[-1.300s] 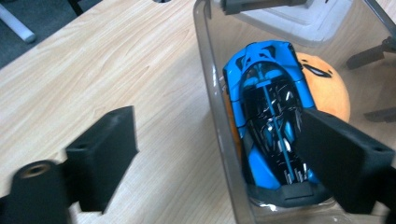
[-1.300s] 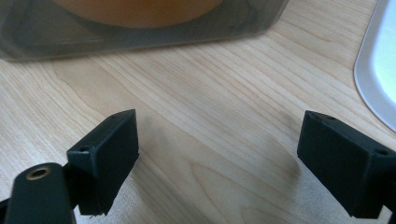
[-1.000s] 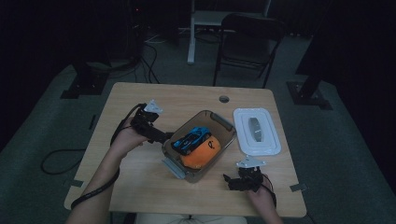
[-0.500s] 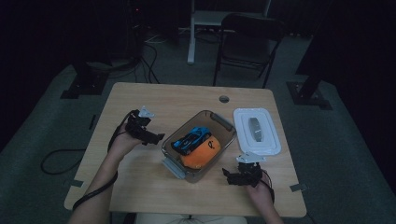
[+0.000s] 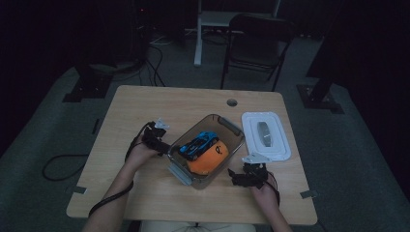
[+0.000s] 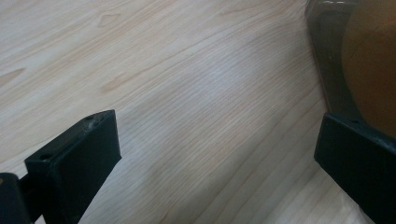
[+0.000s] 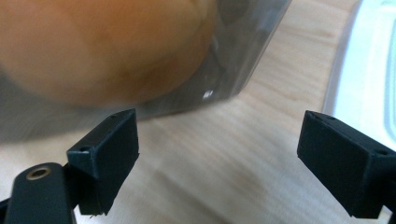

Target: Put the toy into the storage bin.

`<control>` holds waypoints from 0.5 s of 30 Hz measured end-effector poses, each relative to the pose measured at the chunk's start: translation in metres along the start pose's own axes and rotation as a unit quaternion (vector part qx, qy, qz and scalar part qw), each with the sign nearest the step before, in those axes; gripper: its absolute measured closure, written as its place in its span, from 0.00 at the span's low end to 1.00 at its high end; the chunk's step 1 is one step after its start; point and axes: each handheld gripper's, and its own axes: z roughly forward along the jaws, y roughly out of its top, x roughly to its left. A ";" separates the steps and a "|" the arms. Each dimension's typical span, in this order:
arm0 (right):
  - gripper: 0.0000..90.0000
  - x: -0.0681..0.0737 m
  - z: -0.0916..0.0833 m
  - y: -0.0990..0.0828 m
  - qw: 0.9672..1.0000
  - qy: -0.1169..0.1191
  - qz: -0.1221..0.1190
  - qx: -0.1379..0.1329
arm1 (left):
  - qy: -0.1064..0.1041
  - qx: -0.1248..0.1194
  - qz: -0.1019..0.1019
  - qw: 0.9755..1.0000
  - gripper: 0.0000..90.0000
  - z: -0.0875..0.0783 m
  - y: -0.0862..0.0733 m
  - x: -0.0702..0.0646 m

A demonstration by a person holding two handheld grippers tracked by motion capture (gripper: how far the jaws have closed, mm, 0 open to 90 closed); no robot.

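I see the clear bin (image 5: 205,150) sitting at the middle of the counter (image 5: 145,106), set at a slant, holding a blue toy car (image 5: 198,143) and an orange cap (image 5: 209,158). Its white lid (image 5: 266,135) lies flat just to the right, apart from it. My left claw (image 5: 159,143) is at the bin's left wall, jaws spread wide with bare wood between them; my right claw (image 5: 241,178) rests near the bin's near right corner, jaws also wide apart, gripping nothing. The counter is pale wood with a cable hole (image 5: 232,102) at the far side; beyond it a dark room, grey carpet, a folding chair (image 5: 256,38). Since half a second ago, my left claw has dropped closer to the bin. The right gripper view shows the cap blurred through the bin's wall (image 7: 243,60), and the lid's edge (image 7: 364,70).
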 end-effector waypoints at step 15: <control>0.14 -0.002 0.008 0.009 1.000 -0.010 0.021 -0.009 | 0.002 0.011 0.005 1.000 0.02 0.004 -0.006 -0.011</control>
